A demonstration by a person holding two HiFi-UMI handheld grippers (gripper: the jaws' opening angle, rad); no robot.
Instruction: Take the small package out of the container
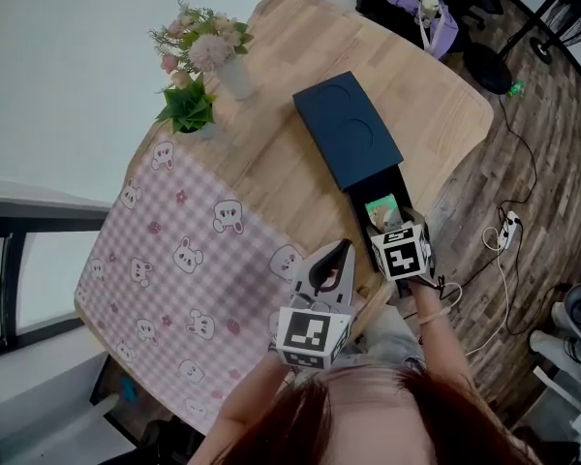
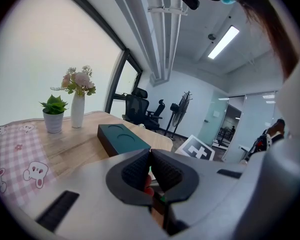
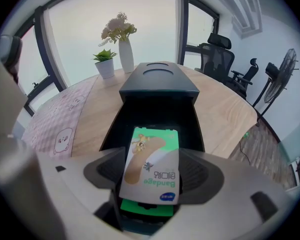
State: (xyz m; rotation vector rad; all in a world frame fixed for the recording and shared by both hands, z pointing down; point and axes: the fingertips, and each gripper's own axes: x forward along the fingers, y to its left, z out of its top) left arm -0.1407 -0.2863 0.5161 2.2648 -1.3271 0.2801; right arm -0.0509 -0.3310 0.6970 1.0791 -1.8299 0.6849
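**When the Right Tongs Straddle the Package: Scene Status**

Where the person's arms enter the head view, both tools sit at the near edge of the tabletop [image 1: 271, 153]. The left tongs [image 2: 150, 151] are clenched, tip against tip, with nothing between them. They hang just left of the open drawer [image 1: 363, 201].

The right tongs [image 3: 152, 171] point steeply down into that drawer. Their jaws are spread wide and released. The small package [image 3: 152, 164], a flat bandage pack printed in green and white, stands between them, its edges close to the pads. It lies tilted inside the drawer on top of a green pack [image 3: 145, 206].

The drawer slides out of the container [image 1: 347, 129], a dark blue box with two round recesses in its lid.

Left of the container, a pink checked cloth [image 1: 174, 260] with animal prints covers part of the tabletop. Beyond the cloth stand a potted plant [image 1: 189, 105] and a vase of flowers [image 1: 213, 51]. Past the tabletop, an office chair [image 3: 217, 54] and a standing fan [image 3: 282, 69] are on the floor.
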